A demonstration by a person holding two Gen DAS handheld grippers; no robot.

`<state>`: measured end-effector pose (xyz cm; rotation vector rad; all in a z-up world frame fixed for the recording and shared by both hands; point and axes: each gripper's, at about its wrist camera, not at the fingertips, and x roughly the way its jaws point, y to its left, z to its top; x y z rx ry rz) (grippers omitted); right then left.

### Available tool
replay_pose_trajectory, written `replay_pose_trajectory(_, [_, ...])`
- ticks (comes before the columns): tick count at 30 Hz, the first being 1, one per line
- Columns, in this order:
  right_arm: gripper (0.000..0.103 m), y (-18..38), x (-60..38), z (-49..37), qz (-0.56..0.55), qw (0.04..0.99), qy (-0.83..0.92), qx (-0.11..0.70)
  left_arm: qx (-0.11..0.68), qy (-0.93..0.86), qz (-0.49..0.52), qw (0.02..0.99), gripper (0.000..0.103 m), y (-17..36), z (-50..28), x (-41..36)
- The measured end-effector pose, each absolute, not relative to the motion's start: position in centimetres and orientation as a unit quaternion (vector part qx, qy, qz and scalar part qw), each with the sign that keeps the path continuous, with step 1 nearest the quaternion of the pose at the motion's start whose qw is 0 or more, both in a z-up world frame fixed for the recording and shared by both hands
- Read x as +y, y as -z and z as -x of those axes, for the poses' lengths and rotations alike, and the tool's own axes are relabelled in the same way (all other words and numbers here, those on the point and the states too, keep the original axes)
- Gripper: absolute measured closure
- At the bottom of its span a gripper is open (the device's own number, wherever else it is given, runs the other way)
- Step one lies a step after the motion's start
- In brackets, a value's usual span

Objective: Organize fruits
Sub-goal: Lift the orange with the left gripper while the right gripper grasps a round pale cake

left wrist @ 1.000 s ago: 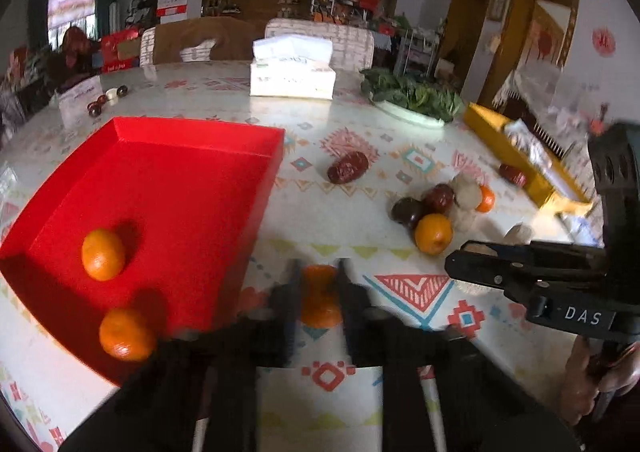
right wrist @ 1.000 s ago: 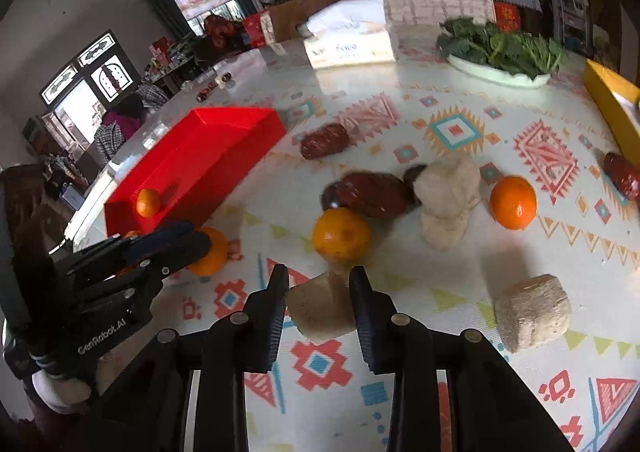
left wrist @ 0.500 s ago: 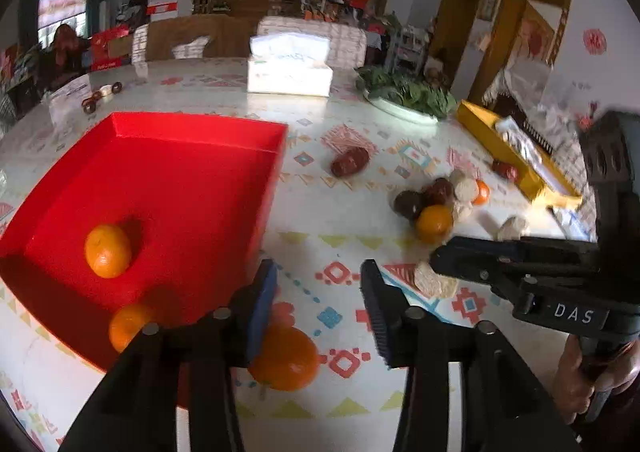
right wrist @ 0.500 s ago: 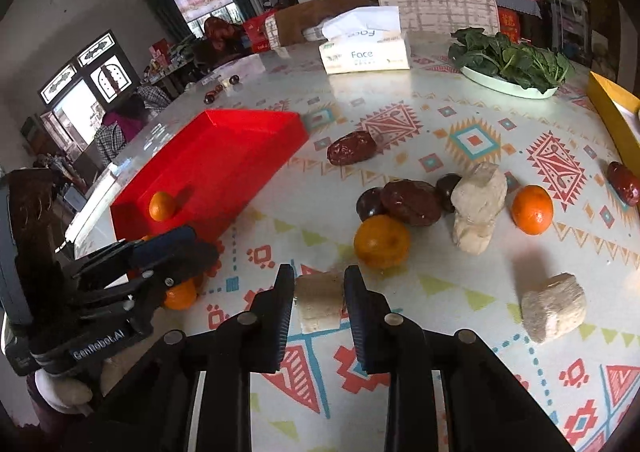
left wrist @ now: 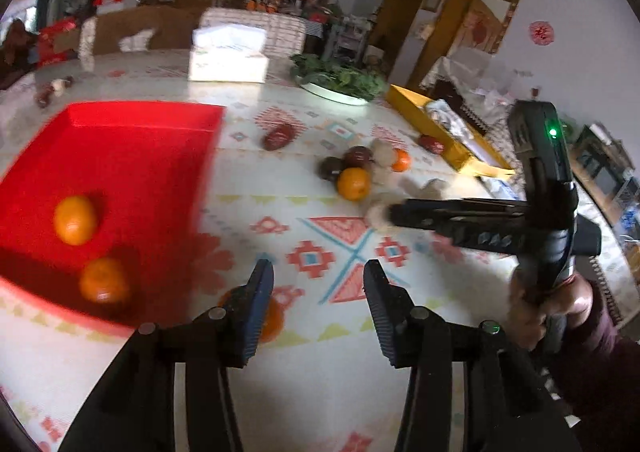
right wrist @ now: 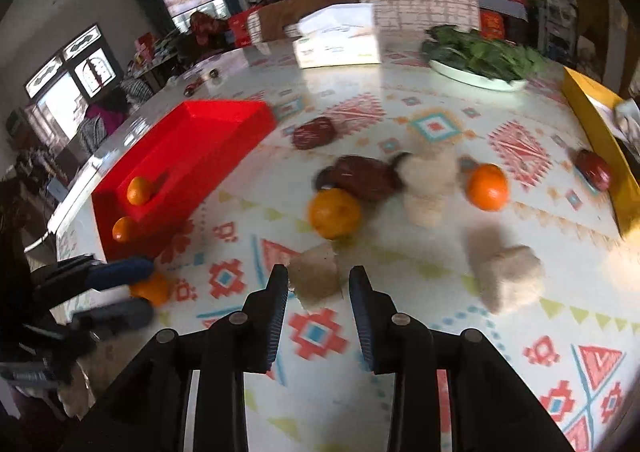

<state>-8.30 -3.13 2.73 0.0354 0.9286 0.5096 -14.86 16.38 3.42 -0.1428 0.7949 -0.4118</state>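
My left gripper (left wrist: 318, 292) stands open over the patterned table with nothing between its pads. An orange (left wrist: 272, 318) lies on the table just behind its left finger, beside the near corner of the red tray (left wrist: 132, 156). Two oranges (left wrist: 74, 218) (left wrist: 104, 280) sit inside that tray. My right gripper (right wrist: 319, 270) is shut on a beige block (right wrist: 316, 280) at its fingertips, its jaws just easing apart. The left wrist view shows that gripper (left wrist: 394, 212) from the side, with the block (left wrist: 376, 214) at its tip. The right wrist view has the left gripper (right wrist: 148, 292) at the loose orange (right wrist: 154, 288).
Mid-table lie two oranges (right wrist: 334, 212) (right wrist: 488, 186), dark red dates (right wrist: 368, 182) (right wrist: 314, 132) and more beige blocks (right wrist: 428, 180) (right wrist: 504, 276). A yellow tray (right wrist: 592, 108) lines the right edge. A plate of greens (right wrist: 480, 56) and a tissue box (right wrist: 336, 44) stand at the back.
My left gripper opened and let go of the orange, which now lies on the table by the tray corner, and the gripper drew back. The right gripper kept hold of the beige block.
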Motion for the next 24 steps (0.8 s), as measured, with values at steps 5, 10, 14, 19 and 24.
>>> replay_pose_trajectory(5, [0.068,-2.0,-5.1,7.7,-0.051,0.855,-0.246,0.454,0.395,0.121,0.035,0.91,0.048,-3.0,14.7,17.2])
replay_pose_trajectory(10, [0.068,-1.5,-5.0,7.6,-0.057,0.851,-0.253,0.457,0.405,0.145,0.006,0.903,0.042,-2.3,14.6,15.2])
replay_pose_trajectory(14, [0.068,-1.3,-5.3,7.5,-0.066,0.849,-0.257,0.456,0.39,0.219,0.039,0.894,0.042,-3.4,15.4,14.7])
replay_pose_trajectory(19, [0.068,-1.4,-5.9,7.4,-0.077,0.851,-0.253,0.454,0.388,0.188,0.005,0.902,0.041,-3.7,17.9,15.5])
replay_pose_trajectory(24, [0.068,-1.2,-5.8,7.3,-0.078,0.848,-0.258,0.457,0.421,0.123,0.009,0.899,0.041,-1.4,17.5,17.1])
